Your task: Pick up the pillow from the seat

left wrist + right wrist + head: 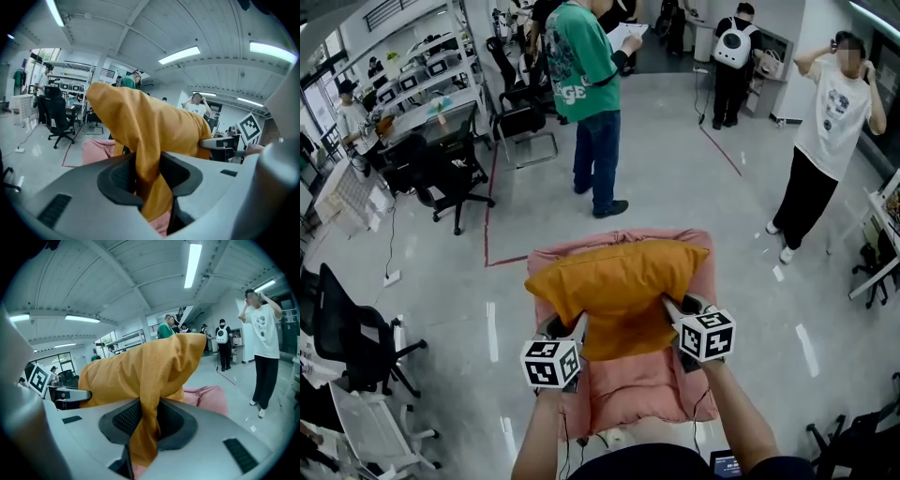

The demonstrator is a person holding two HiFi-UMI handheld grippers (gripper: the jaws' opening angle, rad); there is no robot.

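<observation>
Mustard-yellow soft fabric pillow (619,281) is held over the pink padded seat (642,394), apparently raised clear of it. Left tongs (147,176) are clenched on a pinch of cover at the pillow's 7 o'clock edge. Right tongs (147,420) are clenched likewise at 5 o'clock. Pillow is judged light, floppy and not fragile; it sags between the grips. Thin cover could slip, so hold is best taken deep on the near edge.

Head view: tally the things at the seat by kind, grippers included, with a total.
orange pillow: 1
pink seat: 1
grippers: 2, the left gripper and the right gripper, each clamped on the pillow's near edge
Total: 4
</observation>
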